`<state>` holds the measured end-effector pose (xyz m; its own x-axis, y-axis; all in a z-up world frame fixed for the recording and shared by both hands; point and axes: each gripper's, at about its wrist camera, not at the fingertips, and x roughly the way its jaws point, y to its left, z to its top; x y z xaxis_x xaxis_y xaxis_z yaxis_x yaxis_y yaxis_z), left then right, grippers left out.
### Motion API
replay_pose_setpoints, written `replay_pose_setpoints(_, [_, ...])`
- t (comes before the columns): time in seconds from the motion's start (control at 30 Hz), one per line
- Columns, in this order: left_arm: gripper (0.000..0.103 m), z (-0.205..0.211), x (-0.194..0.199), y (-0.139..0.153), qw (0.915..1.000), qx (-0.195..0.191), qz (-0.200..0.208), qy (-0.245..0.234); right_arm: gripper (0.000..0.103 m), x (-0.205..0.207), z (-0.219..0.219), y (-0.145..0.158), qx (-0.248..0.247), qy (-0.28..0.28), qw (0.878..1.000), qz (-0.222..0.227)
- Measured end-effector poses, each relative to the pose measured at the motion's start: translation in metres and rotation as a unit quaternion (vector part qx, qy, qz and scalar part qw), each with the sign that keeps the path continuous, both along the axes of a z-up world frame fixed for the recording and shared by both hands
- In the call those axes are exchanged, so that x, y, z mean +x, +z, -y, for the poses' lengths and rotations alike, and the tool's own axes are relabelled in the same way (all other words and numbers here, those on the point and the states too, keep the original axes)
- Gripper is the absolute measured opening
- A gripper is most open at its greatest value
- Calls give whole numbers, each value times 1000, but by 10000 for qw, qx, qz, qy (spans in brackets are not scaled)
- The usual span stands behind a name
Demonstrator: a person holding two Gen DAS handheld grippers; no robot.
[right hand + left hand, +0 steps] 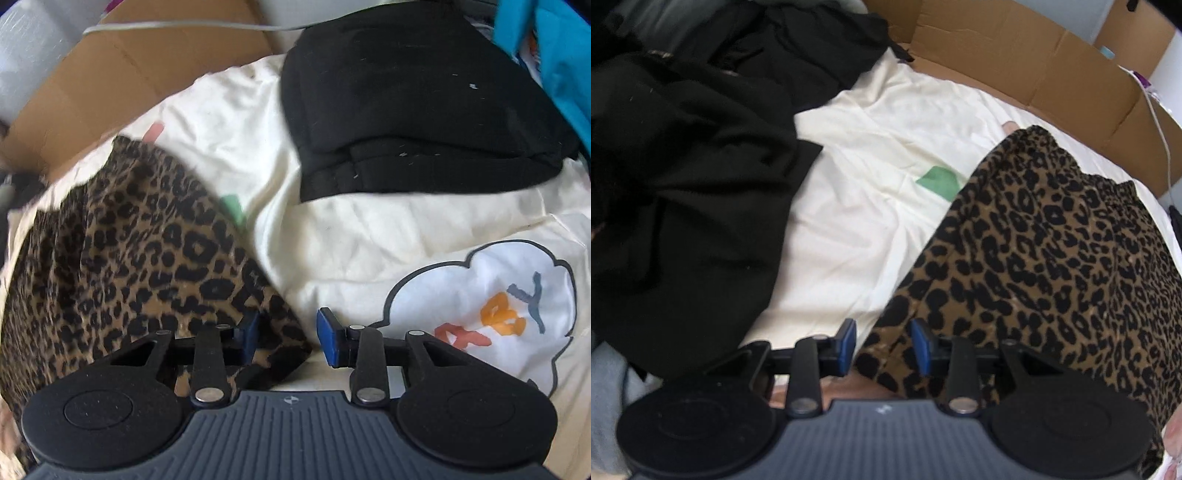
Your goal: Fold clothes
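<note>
I have both grippers angled down over the leopard-print garment, which lies spread on a cream sheet with its gathered waistband at the far end.

My left gripper sits at the near left corner of the garment. Its blue pads stand apart with the corner of the fabric between them; the right pad lies against the cloth, the left pad shows a gap of sheet beside it, so I read it as open, not clamping.

My right gripper is at the near right corner of the same garment. The corner reaches in between the pads, close against the left one, while the right pad stands clear over the sheet. Open as well.

To the left in the left wrist view a heap of black clothes is piled on the sheet. A green patch shows just beside the garment's left edge. Behind runs a flattened cardboard box. In the right wrist view a folded black garment lies beyond, a blue cloth at the far right, and a white cloud-shaped print with coloured letters just right of my gripper.
</note>
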<state>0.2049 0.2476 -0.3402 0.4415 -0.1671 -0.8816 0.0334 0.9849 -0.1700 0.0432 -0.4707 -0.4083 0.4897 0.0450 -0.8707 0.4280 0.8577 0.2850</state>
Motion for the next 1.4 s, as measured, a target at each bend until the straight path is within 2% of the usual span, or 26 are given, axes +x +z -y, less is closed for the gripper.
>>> replay_pose_setpoints(0.03, [34, -2, -2, -1, 10000, -21, 39, 20, 41, -1, -4, -2, -38, 109, 9999, -42])
replay_pose_setpoints(0.13, [34, -4, -7, -3, 9999, -15, 168, -27, 21, -5, -13, -4, -105, 312, 9994, -113])
replay_pose_setpoints(0.17, [34, -5, -7, -5, 9999, -61, 144, -18, 9, -6, -14, -3, -118, 332, 9993, -121])
replay_pose_setpoints(0.2, [34, -6, -8, -8, 9999, -125, 114, -7, 3, -7, -15, -1, -134, 335, 9993, -132])
replay_pose_setpoints(0.37, [35, -9, -11, -17, 9996, -252, 113, 29, 2, -10, -12, 16, -316, 367, 9988, -44])
replay_pose_setpoints(0.6, [36, -7, -11, -25, 9998, -72, 159, -93, 2, -4, -9, 18, -551, 363, 9976, -223])
replay_pose_setpoints(0.63, [34, -6, -11, -25, 9998, -44, 145, -130, 2, -3, -10, 18, -597, 370, 9972, -242])
replay_pose_setpoints(0.7, [22, -6, -7, -25, 9997, 11, 88, -231, 2, -1, -10, 19, -661, 375, 9968, -268])
replay_pose_setpoints(0.73, [10, -10, -5, -24, 9998, -98, 30, -185, 2, 0, -10, 19, -685, 375, 9966, -277])
replay_pose_setpoints(0.77, [6, -14, -2, -22, 9998, -182, -12, -114, 2, 1, -11, 20, -712, 383, 9963, -286])
replay_pose_setpoints(0.83, [5, -15, -1, -14, 9998, -74, 132, -160, 2, 1, -12, 20, -774, 432, 9956, -316])
replay_pose_setpoints(0.9, [5, -16, -1, -7, 9995, -2, 271, -138, 3, 2, -12, 18, -786, 446, 9953, -355])
replay_pose_setpoints(1.0, [7, -17, 0, -11, 9999, -45, 123, -95, 6, 2, -13, 15, -774, 472, 9946, -507])
replay_pose_setpoints(1.1, [16, -27, -3, -14, 9993, -307, 45, 184, 13, -1, -8, 24, -748, 386, 9956, -421])
replay_pose_setpoints(1.2, [17, -41, -10, -8, 9967, -550, 209, 565, 15, -3, -3, 35, -791, 339, 9958, -307])
replay_pose_setpoints(1.3, [18, -48, -14, -8, 9949, -738, 260, 633, 15, -3, -1, 45, -830, 265, 9960, -210])
replay_pose_setpoints(1.4, [27, -46, -12, -14, 9950, -838, 225, 498, 15, 0, -6, 52, -829, 260, 9960, -188])
